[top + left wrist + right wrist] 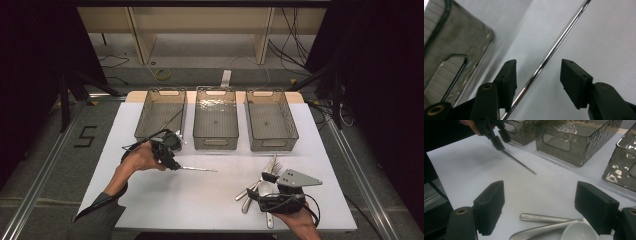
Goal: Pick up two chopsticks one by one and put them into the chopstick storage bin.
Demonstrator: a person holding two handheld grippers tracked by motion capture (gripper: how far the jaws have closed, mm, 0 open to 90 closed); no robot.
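- High view: the three smoky translucent plastic bins (215,120) stand empty at the back of the white desk (150,200). One slim silver utensil (197,169) lies in front of them at the left claw (175,166). The pile of steel cutlery (260,190) waits by the right claw (265,197), so sorting looks barely begun.
- Left gripper view: the left claw (537,72) is half open, straddling the utensil's shiny rod-like handle (549,56); one pad is near it, with no clamping visible.
- Right gripper view: the right claw (546,207) gapes wide and empty above the cutlery handles (544,218) and a spoon bowl (579,231).

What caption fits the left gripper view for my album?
Open hand-held gripper straddling a thin shiny metal rod on the white table, beside a smoky bin.
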